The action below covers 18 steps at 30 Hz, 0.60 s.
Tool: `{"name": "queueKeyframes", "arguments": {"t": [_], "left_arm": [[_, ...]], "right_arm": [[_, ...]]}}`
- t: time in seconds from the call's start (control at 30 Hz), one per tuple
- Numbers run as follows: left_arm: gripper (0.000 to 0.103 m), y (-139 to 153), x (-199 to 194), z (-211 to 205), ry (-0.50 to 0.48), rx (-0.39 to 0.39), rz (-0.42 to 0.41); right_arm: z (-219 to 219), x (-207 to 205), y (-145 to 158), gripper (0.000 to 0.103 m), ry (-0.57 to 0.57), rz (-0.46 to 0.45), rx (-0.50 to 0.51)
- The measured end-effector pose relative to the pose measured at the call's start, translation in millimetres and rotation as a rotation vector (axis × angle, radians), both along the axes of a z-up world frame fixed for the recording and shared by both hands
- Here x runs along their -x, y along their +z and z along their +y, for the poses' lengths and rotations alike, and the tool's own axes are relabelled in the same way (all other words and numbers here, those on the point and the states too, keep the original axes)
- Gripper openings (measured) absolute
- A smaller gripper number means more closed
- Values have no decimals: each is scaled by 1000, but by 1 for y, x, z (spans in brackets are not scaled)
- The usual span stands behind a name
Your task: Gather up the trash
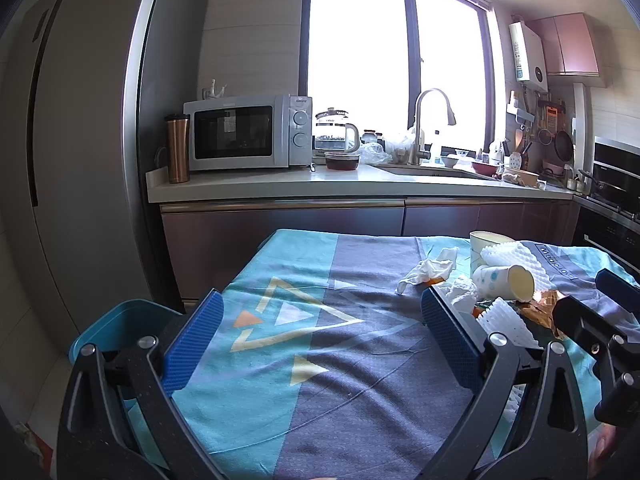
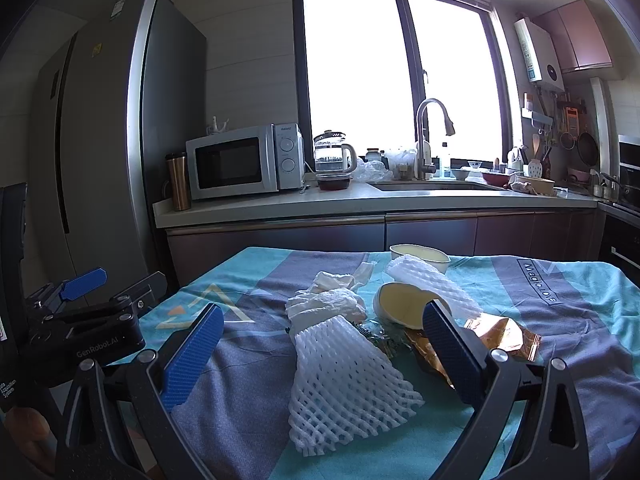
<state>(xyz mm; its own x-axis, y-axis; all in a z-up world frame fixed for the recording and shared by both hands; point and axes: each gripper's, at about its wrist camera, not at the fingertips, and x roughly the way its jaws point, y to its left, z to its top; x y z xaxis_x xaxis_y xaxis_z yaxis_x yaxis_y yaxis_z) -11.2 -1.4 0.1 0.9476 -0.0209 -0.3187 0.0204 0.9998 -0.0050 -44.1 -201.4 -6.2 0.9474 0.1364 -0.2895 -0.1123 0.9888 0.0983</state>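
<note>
My grippers have blue pads (image 2: pixel 192 354) on black arms, the cloth (image 1: pixel 304 344) is teal and grey with yellow, orange and white triangles, the foam net (image 2: pixel 344 384) is white, the wrapper (image 2: pixel 504 340) is gold, and the bin (image 1: pixel 116 324) is blue.

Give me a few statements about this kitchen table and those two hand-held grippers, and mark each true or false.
1. Both the left hand-held gripper and the right hand-held gripper are open and hold nothing. True.
2. A white foam net sleeve lies on the cloth between the right one's fingers. True.
3. The paper cup nearest the tissues stands upright. False: it lies on its side, its mouth showing.
4. The blue bin sits on the table among the trash. False: it stands off the table's left edge, lower down.
5. The crumpled tissue lies on the kitchen counter. False: it lies on the patterned tablecloth.
</note>
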Motion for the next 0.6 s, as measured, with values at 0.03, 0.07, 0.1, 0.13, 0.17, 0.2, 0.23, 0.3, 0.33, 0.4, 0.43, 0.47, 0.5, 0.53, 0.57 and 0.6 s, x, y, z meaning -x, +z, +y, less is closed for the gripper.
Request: {"name": "queueKeyframes", "arguments": {"t": [0.03, 0.07, 0.1, 0.13, 0.17, 0.2, 0.23, 0.3, 0.33, 0.4, 0.43, 0.47, 0.5, 0.53, 0.57, 0.6], "left_arm": [[97, 0, 0, 0, -1, 0, 0], [97, 0, 0, -1, -2, -1, 0], [97, 0, 0, -1, -3, -1, 1], [97, 0, 0, -1, -4, 0, 1], [97, 0, 0, -2, -4, 0, 1], [97, 0, 0, -3, -4, 1, 1], [97, 0, 0, -2, -6, 1, 1], [97, 0, 0, -3, -6, 2, 0], [97, 0, 0, -2, -5, 2, 1], [97, 0, 0, -2, -6, 2, 2], [97, 0, -1, -2, -5, 1, 1], [97, 0, -1, -2, -7, 3, 2], [97, 0, -1, -2, -8, 4, 3], [97, 0, -1, -2, -8, 5, 3], [97, 0, -1, -2, -8, 6, 4], [97, 0, -1, -2, -8, 4, 4]], "right_arm": [[-1, 1, 0, 96, 1, 0, 0], [-1, 2, 0, 96, 1, 0, -1], [-1, 2, 1, 96, 3, 0, -1], [-1, 2, 1, 96, 4, 0, -1], [-1, 2, 1, 96, 4, -1, -1], [0, 2, 1, 96, 5, -1, 0], [0, 2, 2, 96, 6, -1, 0], [0, 2, 2, 96, 6, -1, -1], [0, 1, 1, 96, 7, 0, -1], [0, 1, 1, 96, 8, 1, -1], [1, 1, 1, 96, 8, 1, -2], [0, 1, 1, 96, 8, 1, -3], [0, 1, 1, 96, 7, 2, -3], [1, 1, 1, 96, 8, 3, -4], [0, 2, 1, 96, 9, 3, -4], [0, 2, 1, 96, 10, 4, -3]]}}
